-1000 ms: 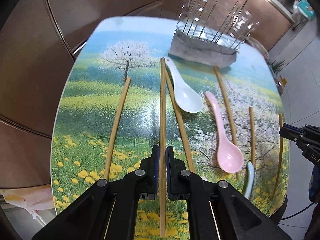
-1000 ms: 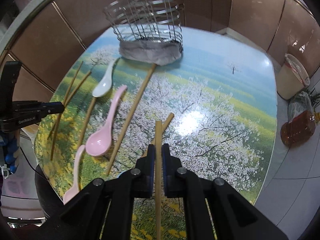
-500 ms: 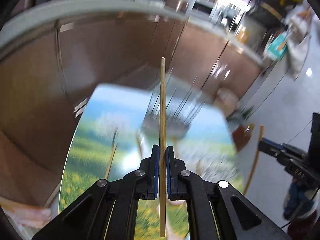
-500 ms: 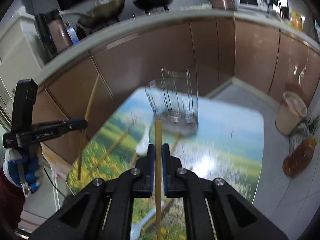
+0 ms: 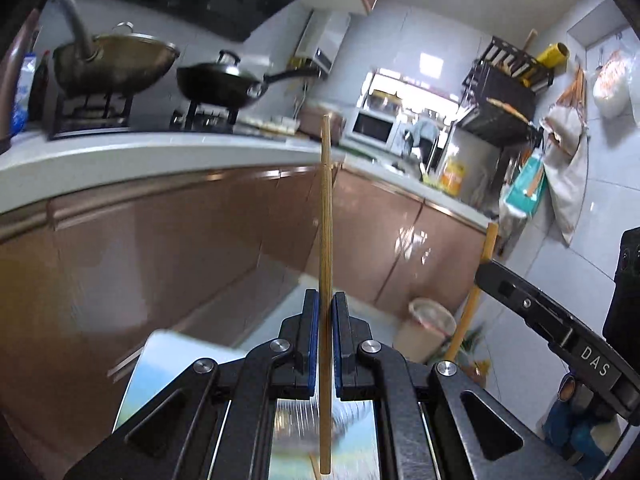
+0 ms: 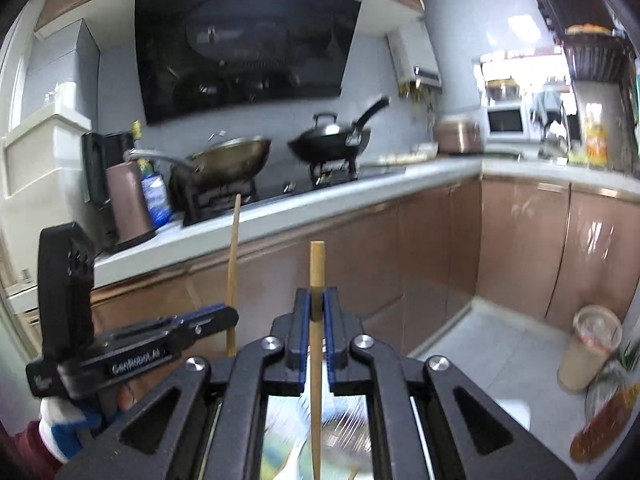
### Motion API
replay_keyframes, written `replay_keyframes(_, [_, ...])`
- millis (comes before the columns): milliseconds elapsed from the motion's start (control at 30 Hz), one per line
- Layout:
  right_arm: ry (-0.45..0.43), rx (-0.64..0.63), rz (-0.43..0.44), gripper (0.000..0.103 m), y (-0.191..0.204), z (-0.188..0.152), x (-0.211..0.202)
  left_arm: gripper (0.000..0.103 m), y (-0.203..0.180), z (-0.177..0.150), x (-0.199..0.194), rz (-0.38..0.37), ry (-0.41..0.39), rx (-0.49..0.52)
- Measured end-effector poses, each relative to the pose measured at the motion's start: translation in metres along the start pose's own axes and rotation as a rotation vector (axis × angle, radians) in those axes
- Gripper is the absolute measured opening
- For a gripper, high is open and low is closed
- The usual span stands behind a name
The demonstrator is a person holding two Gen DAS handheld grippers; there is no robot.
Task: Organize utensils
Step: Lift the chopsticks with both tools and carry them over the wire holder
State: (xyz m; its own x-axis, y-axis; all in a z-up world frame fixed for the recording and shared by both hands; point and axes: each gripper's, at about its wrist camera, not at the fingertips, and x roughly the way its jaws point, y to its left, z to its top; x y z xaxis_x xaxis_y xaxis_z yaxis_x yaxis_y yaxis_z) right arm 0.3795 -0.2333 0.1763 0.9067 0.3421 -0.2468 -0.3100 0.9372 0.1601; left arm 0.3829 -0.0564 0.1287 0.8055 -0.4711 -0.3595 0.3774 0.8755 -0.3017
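- Left gripper (image 5: 326,344) is clamped on a chopstick (image 5: 326,216), held upright well above the table (image 5: 168,356).
- Right gripper (image 6: 316,344) pinches its own stick (image 6: 317,264) the same way.
- Best to keep both grips firm and aim the low ends down into the rack, which is only a blur below.

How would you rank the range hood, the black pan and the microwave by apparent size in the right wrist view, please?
1. range hood, by far the largest.
2. black pan.
3. microwave, though it sits farther away, so its true size is unsure.
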Motion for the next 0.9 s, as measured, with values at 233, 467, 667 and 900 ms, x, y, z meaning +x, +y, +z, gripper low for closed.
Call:
replay_keyframes(233, [-0.092,-0.034,-0.046,0.006,-0.018,-0.012,0.043,0.005,0.004,-0.011,0.051,0.028,-0.112,0.035])
replay_keyframes(467, [-0.131,-0.042,-0.099,0.006,-0.034,-0.055,0.069,0.005,0.008,-0.052,0.085,0.086,-0.160,0.056])
replay_keyframes(667, [-0.130,-0.099,-0.145,0.006,-0.030,-0.094,0.070,0.005,0.004,-0.086,0.095,0.146,-0.175,0.068])
replay_keyframes(900, [-0.075,-0.134,-0.167,0.007,-0.030,-0.125,0.078,0.006,0.009,-0.114,0.111,0.208,-0.145,0.076])
